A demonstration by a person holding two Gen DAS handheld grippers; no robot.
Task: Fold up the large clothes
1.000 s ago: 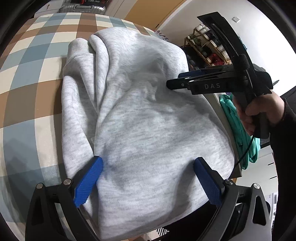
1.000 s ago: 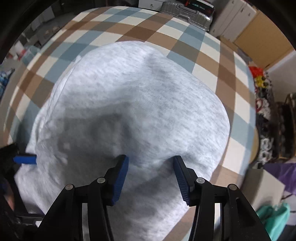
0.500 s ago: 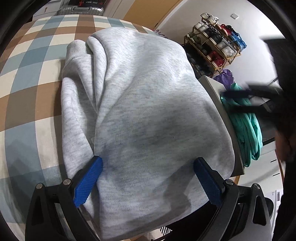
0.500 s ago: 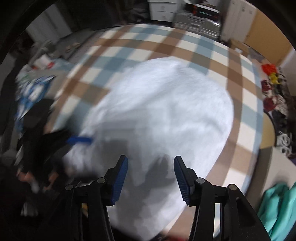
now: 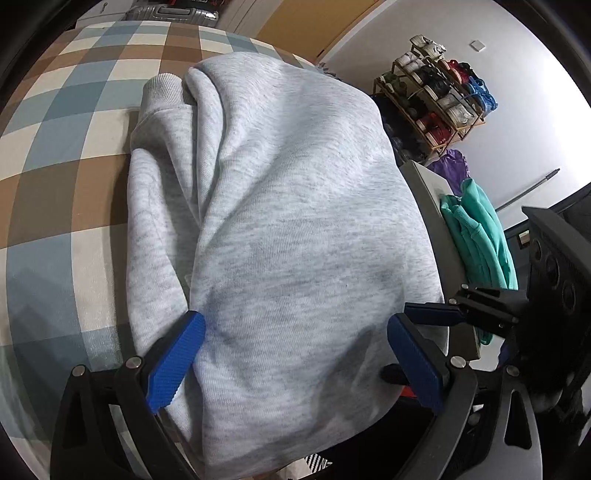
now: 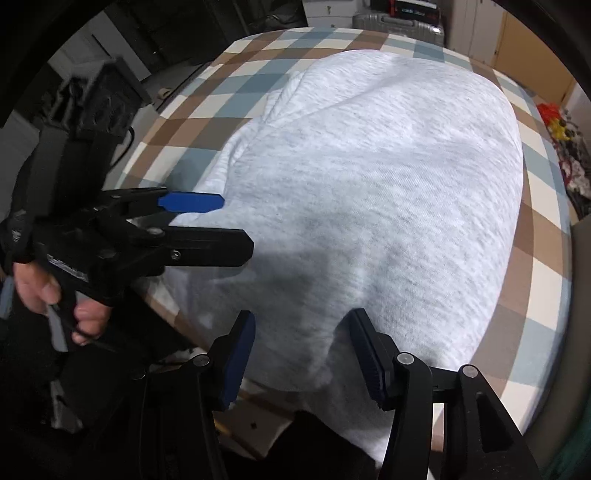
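Note:
A light grey sweatshirt [image 5: 295, 206] lies folded in a thick bundle on the checked tabletop [image 5: 62, 155], its ribbed cuff [image 5: 160, 86] at the far left. My left gripper [image 5: 295, 350] hovers wide open over the bundle's near edge, and fabric shows between its blue pads [image 5: 177, 354] without being pinched. From the right wrist view the sweatshirt [image 6: 388, 177] fills the middle. My right gripper [image 6: 303, 354] is over the near corner, its jaws opening, cloth between them but not pressed. The left gripper [image 6: 236, 225] shows at the garment's left edge, held by a hand [image 6: 40, 291].
A teal garment [image 5: 476, 236] lies on a grey box [image 5: 428, 184] right of the table. Behind it stands a shoe rack [image 5: 432, 99]. A silver suitcase [image 5: 170, 14] stands beyond the far table edge. The near table edge [image 6: 258, 413] runs under the right gripper.
The right gripper swung from over the sweatshirt's middle to its near right corner, and its jaws widened a little. The left gripper and the sweatshirt stayed put.

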